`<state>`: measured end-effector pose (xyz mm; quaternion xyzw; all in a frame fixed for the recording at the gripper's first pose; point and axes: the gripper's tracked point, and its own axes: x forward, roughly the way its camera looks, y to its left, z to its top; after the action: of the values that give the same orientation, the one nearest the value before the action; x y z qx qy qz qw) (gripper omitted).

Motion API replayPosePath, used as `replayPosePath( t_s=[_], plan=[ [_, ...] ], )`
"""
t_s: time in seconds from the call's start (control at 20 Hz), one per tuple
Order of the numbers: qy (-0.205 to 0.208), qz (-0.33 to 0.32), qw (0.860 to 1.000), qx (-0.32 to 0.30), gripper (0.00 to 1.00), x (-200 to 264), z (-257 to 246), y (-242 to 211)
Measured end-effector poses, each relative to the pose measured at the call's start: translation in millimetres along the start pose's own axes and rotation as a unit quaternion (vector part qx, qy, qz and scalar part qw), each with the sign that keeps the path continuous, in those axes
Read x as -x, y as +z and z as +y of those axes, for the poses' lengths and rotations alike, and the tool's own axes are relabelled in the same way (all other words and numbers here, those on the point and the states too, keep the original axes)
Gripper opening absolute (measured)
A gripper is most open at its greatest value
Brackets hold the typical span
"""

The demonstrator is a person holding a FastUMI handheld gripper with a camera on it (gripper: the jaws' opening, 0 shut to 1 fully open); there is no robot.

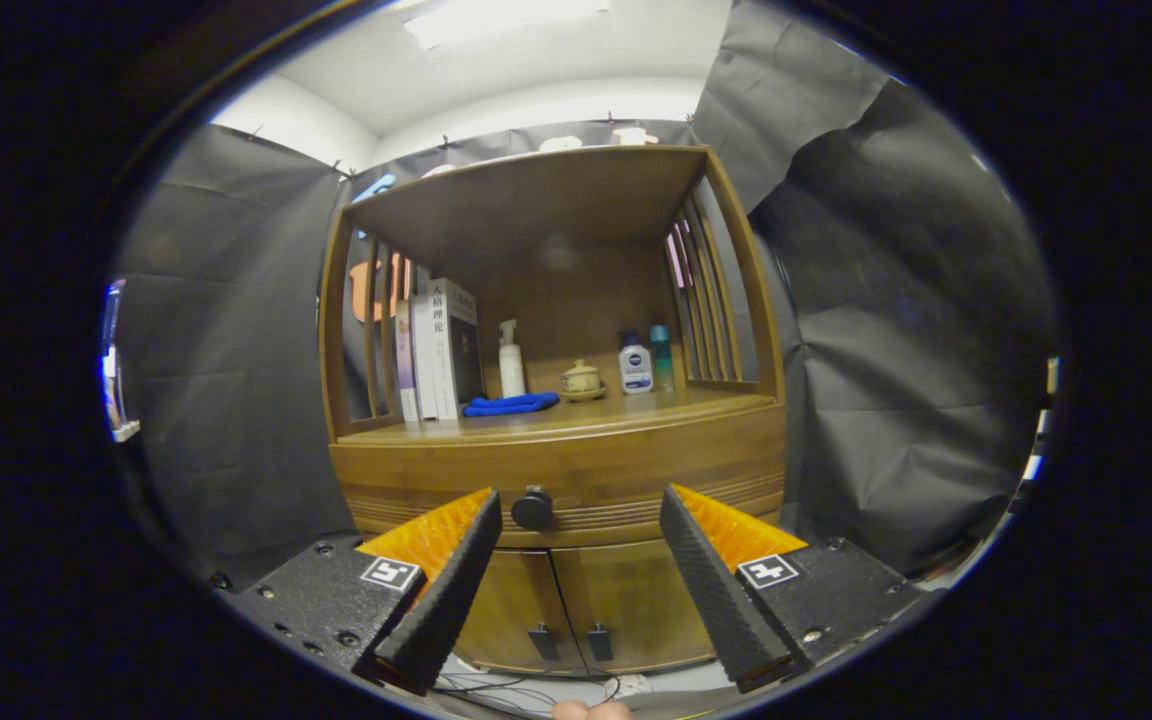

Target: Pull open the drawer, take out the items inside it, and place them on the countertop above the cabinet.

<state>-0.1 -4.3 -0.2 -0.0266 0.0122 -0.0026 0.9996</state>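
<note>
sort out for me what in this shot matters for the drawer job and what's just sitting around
For the job:
- drawer, shut
- its black knob, just ahead of the left finger
- countertop above it
- tool, fingers open, holding nothing

Just sitting around:
- books
- blue cloth
- white pump bottle
- small lidded pot
- two bottles
- lower cabinet doors

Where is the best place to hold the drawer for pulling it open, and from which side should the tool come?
Grip the round black knob in the middle of the drawer front. It sticks out toward the camera, so probably come straight from the front, one finger on each side of it. The tool is open; the knob sits just beyond the left finger, so shift a little left first.
</note>
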Motion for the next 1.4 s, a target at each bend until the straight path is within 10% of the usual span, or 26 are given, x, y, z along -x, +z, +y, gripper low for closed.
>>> replayPosePath(
  t_s=[1.4],
  plan=[
    [-0.005,0.087,0.994,0.061,1.00,-122.9,32.6,-71.0]
  ],
)
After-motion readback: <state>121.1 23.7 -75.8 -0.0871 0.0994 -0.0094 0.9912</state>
